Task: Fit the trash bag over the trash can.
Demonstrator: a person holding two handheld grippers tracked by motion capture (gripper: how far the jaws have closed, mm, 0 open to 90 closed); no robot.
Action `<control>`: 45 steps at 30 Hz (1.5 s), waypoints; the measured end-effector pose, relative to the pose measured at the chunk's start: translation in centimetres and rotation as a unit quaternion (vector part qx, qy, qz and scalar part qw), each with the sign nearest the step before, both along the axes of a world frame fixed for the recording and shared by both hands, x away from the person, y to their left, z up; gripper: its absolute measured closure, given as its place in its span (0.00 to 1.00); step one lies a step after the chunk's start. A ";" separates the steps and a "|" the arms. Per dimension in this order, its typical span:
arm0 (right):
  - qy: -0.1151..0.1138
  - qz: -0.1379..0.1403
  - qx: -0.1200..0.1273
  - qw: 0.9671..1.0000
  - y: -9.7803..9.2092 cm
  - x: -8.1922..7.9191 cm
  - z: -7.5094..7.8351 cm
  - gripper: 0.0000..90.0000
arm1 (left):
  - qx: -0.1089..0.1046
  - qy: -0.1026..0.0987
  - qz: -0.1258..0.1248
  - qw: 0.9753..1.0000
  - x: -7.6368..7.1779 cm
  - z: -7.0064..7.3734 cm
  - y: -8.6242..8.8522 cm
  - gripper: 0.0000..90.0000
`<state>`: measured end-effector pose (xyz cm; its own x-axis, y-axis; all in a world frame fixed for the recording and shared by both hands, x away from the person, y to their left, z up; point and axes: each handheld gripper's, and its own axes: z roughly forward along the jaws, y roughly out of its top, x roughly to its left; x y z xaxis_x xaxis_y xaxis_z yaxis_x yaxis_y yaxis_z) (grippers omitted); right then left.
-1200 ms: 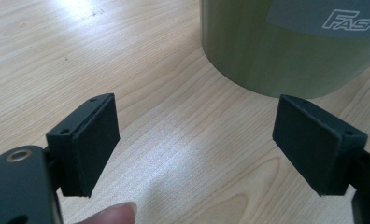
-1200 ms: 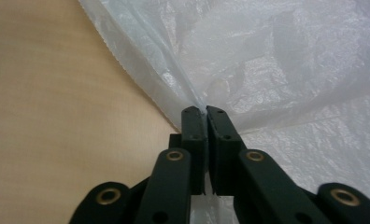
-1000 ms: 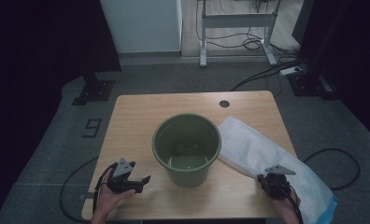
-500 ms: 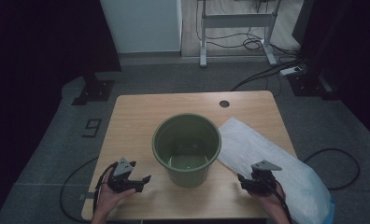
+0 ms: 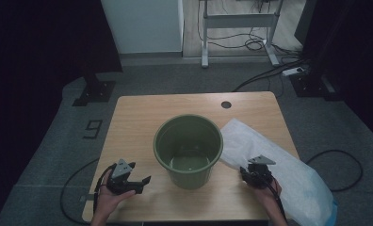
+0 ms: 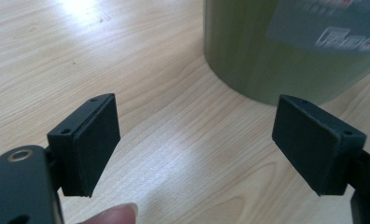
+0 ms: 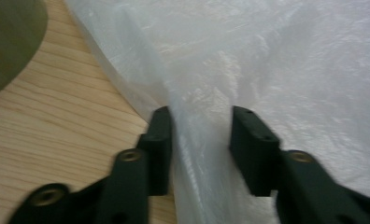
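Observation:
A green plastic bucket (image 5: 188, 150) stands upright and empty at the middle of the wooden table (image 5: 137, 117). A crumpled translucent white plastic bag (image 5: 288, 174) lies to its right and hangs over the table's right front corner. My left gripper (image 5: 140, 181) rests near the front left, open wide, pointing at the bucket's side (image 6: 286, 46); only bare wood lies between its pads (image 6: 197, 144). My right gripper (image 5: 250, 176) sits on the bag's near edge. In the right gripper view its jaws (image 7: 199, 149) stand partly apart with a fold of the bag (image 7: 267, 56) between them.
A round cable hole (image 5: 226, 104) is in the table's far right. A white cabinet (image 5: 142, 23) and a metal desk frame (image 5: 241, 21) with cables stand beyond the table on grey floor. Each gripper trails a black cable off the front edge.
My right gripper has moved left along the bag to its edge close to the bucket. The left gripper and the bucket have stayed put.

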<state>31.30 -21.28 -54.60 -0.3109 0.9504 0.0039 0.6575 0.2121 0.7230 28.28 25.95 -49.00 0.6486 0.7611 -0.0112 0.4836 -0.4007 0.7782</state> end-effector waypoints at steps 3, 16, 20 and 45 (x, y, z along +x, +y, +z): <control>-0.004 0.002 -0.002 1.000 -0.8 -0.1 0.0 0.87 | -0.010 -0.010 -0.001 1.000 -0.4 1.2 -0.2 0.17; -0.041 0.013 0.077 0.996 -4.5 -0.6 2.1 0.99 | -0.021 -0.040 -0.009 0.999 -2.2 5.8 -1.4 0.16; -0.066 0.019 0.102 0.992 -5.2 -0.8 4.5 0.99 | -0.034 -0.048 -0.010 0.998 -2.4 7.1 -1.7 0.16; -0.188 0.060 0.164 0.967 -4.5 -2.3 19.2 0.99 | -0.038 -0.078 -0.029 0.996 -2.1 13.2 -4.8 0.18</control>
<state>29.03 -25.77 -35.41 -0.4569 0.8744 0.1635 0.3207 -0.0095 0.9471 26.22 21.10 -35.79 0.6892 0.7237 0.0364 0.3334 -0.3614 0.8708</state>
